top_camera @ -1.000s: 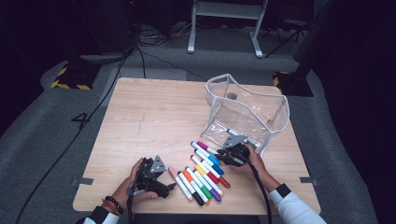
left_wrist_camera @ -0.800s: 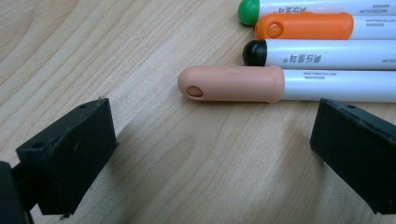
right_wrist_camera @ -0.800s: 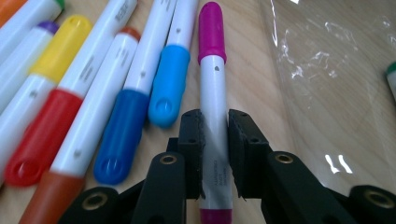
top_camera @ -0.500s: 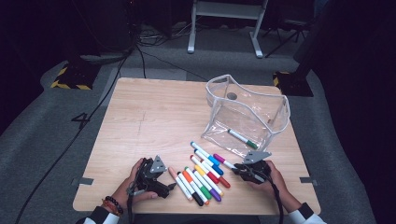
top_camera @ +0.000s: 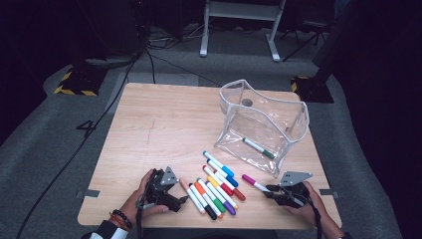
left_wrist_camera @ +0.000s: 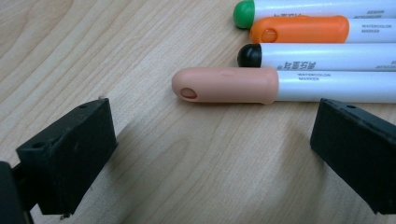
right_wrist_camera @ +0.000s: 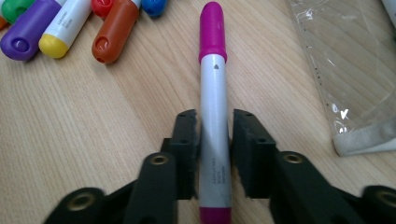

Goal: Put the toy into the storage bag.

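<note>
A magenta marker (top_camera: 253, 182) lies on the wooden table (top_camera: 164, 124) in front of a clear zip pouch (top_camera: 261, 124). My right gripper (top_camera: 272, 191) is shut on its white barrel (right_wrist_camera: 214, 93), the cap pointing away from me. A green marker (top_camera: 259, 148) lies inside the pouch. A row of several coloured markers (top_camera: 216, 184) lies at the front middle. My left gripper (top_camera: 175, 202) rests beside the row with its jaws wide open (left_wrist_camera: 210, 140). A peach-capped marker (left_wrist_camera: 233, 85) lies just beyond them, untouched.
In the left gripper view black (left_wrist_camera: 303, 56), orange (left_wrist_camera: 299, 29) and green (left_wrist_camera: 280, 8) markers lie beyond the peach one. The right gripper view has the pouch's corner (right_wrist_camera: 345, 70) at right and purple (right_wrist_camera: 23, 35) and brown (right_wrist_camera: 112, 35) caps at upper left. The table's front edge is close.
My right gripper has pulled back from the pouch's front toward the table's front right and is now shut on the magenta marker. The left gripper has stayed put.
</note>
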### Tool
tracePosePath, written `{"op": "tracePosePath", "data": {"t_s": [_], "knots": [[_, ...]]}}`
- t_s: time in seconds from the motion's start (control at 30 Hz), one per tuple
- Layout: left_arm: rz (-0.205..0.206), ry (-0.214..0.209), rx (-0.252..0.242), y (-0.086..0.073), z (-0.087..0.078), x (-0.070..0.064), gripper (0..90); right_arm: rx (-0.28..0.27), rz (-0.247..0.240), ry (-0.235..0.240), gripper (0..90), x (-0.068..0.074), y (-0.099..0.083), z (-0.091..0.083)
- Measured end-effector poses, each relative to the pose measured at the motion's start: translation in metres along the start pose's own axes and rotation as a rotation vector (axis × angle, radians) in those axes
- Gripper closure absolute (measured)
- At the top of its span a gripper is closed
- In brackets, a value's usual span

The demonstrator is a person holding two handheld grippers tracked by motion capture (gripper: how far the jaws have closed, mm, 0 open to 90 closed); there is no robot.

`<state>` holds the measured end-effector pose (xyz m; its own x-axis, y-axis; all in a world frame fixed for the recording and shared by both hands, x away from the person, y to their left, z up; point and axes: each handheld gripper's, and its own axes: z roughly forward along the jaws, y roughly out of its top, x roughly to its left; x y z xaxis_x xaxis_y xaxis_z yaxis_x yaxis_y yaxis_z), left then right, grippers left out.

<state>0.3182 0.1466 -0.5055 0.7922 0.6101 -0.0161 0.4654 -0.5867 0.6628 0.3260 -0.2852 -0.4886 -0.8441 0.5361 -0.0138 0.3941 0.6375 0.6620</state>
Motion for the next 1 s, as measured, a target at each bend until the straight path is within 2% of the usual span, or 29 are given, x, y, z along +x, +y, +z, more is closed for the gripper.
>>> {"op": "tracePosePath", "data": {"t_s": [0.03, 0.1, 0.13, 0.2, 0.33, 0.47, 0.5, 0.53, 0.57, 0.6, 0.83, 0.97, 1.0], "knots": [[0.006, -0.002, 0.003, 0.0, 0.0, -0.001, 0.5, -0.003, 0.002, -0.003, 63.1, 0.0, 0.002, 0.002], [0.029, -0.023, 0.002, 0.001, 0.001, -0.005, 0.5, -0.032, 0.015, 0.002, 53.5, 0.001, 0.01, 0.008], [0.029, -0.023, 0.002, 0.001, 0.001, -0.005, 0.5, -0.032, 0.015, 0.002, 53.5, 0.001, 0.01, 0.008], [0.031, -0.027, 0.001, 0.002, 0.002, -0.008, 0.5, -0.059, 0.057, -0.002, 52.0, 0.002, 0.015, 0.014], [0.036, -0.03, 0.001, 0.003, 0.003, -0.011, 0.5, -0.051, 0.034, -0.022, 49.6, 0.006, 0.021, 0.026], [0.034, -0.03, 0.001, 0.004, 0.004, -0.013, 0.4, -0.065, 0.052, -0.031, 55.4, 0.003, 0.025, 0.031], [0.037, -0.03, 0.002, 0.005, 0.005, -0.014, 0.5, -0.07, 0.05, -0.032, 59.5, 0.003, 0.025, 0.032], [0.037, -0.033, 0.002, 0.006, 0.005, -0.016, 0.5, -0.077, 0.029, -0.027, 68.7, 0.003, 0.025, 0.032], [0.037, -0.033, 0.002, 0.006, 0.005, -0.016, 0.5, -0.077, 0.029, -0.027, 68.7, 0.003, 0.025, 0.032], [0.036, -0.033, 0.0, 0.006, 0.006, -0.016, 0.5, -0.081, 0.017, -0.017, 73.8, 0.005, 0.024, 0.031], [0.053, -0.047, 0.003, 0.005, 0.005, -0.014, 0.4, -0.075, -0.001, -0.028, 74.5, 0.003, 0.022, 0.026], [0.055, -0.05, 0.001, 0.005, 0.004, -0.013, 0.5, -0.12, -0.004, -0.013, 74.6, 0.003, 0.023, 0.013], [0.056, -0.051, 0.002, 0.005, 0.004, -0.013, 0.4, -0.152, 0.003, -0.007, 74.6, 0.003, 0.025, 0.004]]}}
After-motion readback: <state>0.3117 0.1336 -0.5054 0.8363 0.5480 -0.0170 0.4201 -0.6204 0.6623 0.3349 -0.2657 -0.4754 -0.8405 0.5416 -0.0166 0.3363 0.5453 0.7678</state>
